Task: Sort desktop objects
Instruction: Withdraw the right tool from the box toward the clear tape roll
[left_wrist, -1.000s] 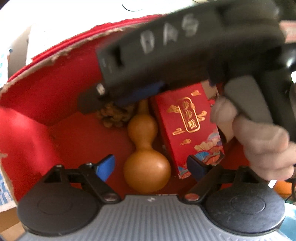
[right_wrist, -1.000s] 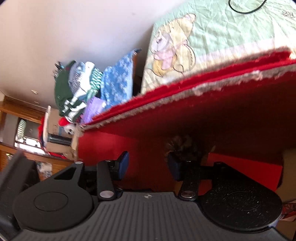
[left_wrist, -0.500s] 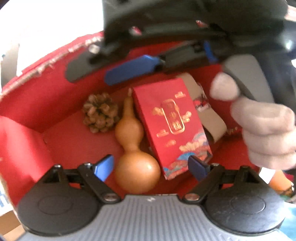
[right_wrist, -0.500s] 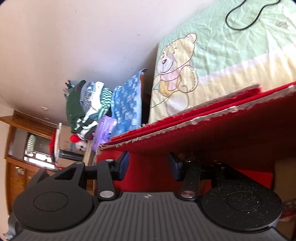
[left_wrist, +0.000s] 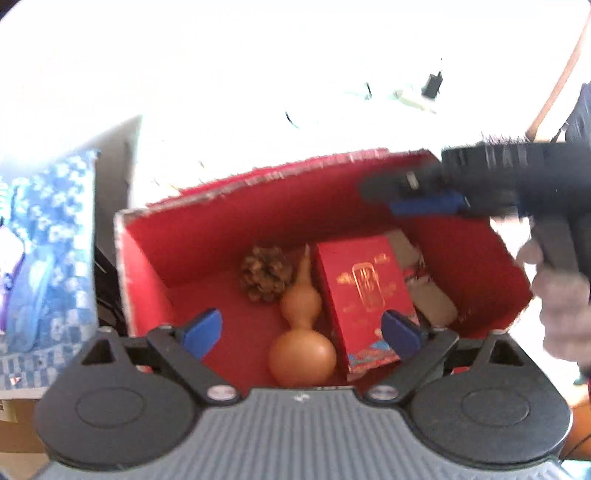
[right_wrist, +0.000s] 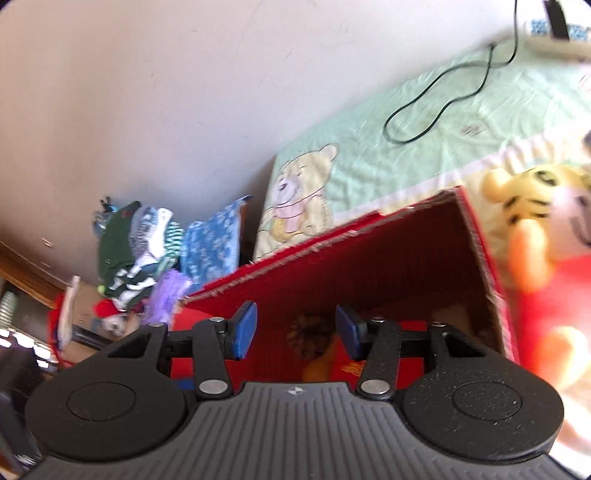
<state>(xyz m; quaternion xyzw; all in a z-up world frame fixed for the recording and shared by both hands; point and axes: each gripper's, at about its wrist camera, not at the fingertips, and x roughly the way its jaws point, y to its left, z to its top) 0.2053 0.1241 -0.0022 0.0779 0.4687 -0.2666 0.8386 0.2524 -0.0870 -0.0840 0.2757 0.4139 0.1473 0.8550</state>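
We've got the left gripper (left_wrist: 301, 328) opening, empty, above the tan gourd (left_wrist: 301, 339) in the red cardboard box (left_wrist: 258, 206); right gripper (right_wrist: 293, 332) part-open, also opening, empty

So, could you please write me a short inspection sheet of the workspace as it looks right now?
Surface: pale green bear-print cloth under the box.
Job's things: red cardboard box holds brown pine cone, tan gourd, red gold-printed packet, beige packet.
Clutter: tiger plush toy; piled clothes.
Grippers: left gripper opening, nothing gripped; right gripper open, empty.
Cables: black cable on cloth.
Surroundings: plain wall.
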